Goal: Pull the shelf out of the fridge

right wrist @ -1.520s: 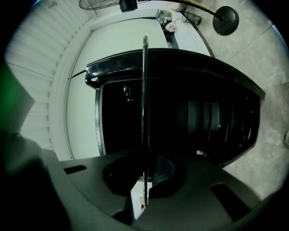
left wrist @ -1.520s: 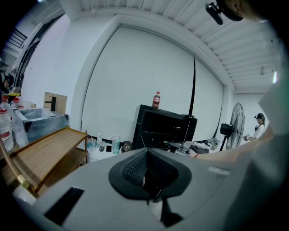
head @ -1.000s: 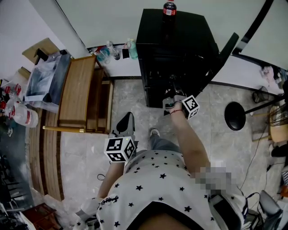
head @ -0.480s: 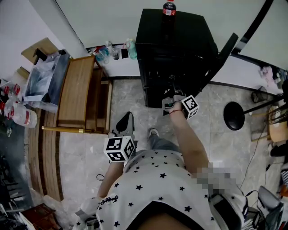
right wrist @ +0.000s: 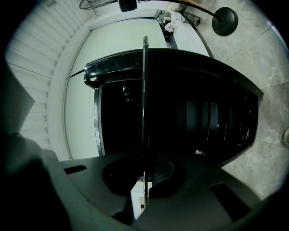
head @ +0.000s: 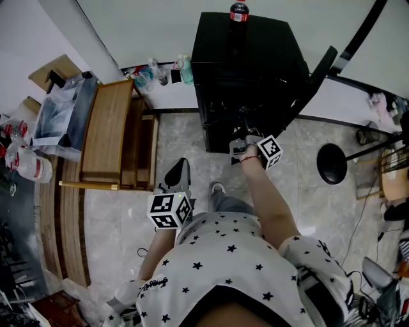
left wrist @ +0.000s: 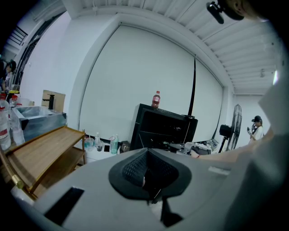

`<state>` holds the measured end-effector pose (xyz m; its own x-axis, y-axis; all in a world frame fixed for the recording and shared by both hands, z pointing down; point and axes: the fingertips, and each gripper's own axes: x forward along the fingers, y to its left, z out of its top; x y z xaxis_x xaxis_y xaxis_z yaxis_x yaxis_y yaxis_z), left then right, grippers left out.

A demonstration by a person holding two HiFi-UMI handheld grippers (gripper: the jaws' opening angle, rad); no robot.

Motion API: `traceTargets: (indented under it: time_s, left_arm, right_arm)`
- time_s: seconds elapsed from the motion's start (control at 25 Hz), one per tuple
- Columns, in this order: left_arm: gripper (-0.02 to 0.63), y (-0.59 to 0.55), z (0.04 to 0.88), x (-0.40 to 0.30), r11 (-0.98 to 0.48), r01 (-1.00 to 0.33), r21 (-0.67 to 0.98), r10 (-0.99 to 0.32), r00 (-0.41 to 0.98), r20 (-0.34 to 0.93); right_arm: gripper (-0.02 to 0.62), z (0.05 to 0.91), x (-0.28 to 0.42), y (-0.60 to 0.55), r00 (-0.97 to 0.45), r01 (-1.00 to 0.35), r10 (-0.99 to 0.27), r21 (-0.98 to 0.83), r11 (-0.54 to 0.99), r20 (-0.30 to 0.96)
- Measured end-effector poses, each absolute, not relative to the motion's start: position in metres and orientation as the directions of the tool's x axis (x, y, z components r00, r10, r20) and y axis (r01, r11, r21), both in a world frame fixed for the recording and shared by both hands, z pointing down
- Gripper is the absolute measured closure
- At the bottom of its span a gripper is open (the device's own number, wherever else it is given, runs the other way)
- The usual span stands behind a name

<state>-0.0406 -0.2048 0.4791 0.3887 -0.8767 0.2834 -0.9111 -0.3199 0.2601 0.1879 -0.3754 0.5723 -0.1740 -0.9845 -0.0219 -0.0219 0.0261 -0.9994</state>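
A black fridge stands against the wall with its door swung open to the right. My right gripper reaches into the fridge's front and is shut on the shelf's front edge. In the right gripper view the shelf shows edge-on as a thin bright line that runs from the dark fridge interior down between the jaws of the right gripper. My left gripper hangs low by the person's body, away from the fridge, shut with nothing in it; its own view shows its pads closed together.
A red-capped bottle stands on top of the fridge. A wooden rack stands at the left, with small bottles on the floor by the wall. A black round fan base sits on the tiled floor at the right.
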Motion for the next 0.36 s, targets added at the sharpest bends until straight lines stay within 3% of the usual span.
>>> traceTargets:
  time_s: [0.36]
  left_arm:
    - [0.594, -0.2097, 0.4792, -0.0384, -0.32, -0.91, 0.263, -0.875, 0.391, 0.286]
  right_arm:
    - [0.592, 0.5715, 0.1868, -0.3755, -0.176, -0.018, -0.984, -1.0, 0.018, -0.015]
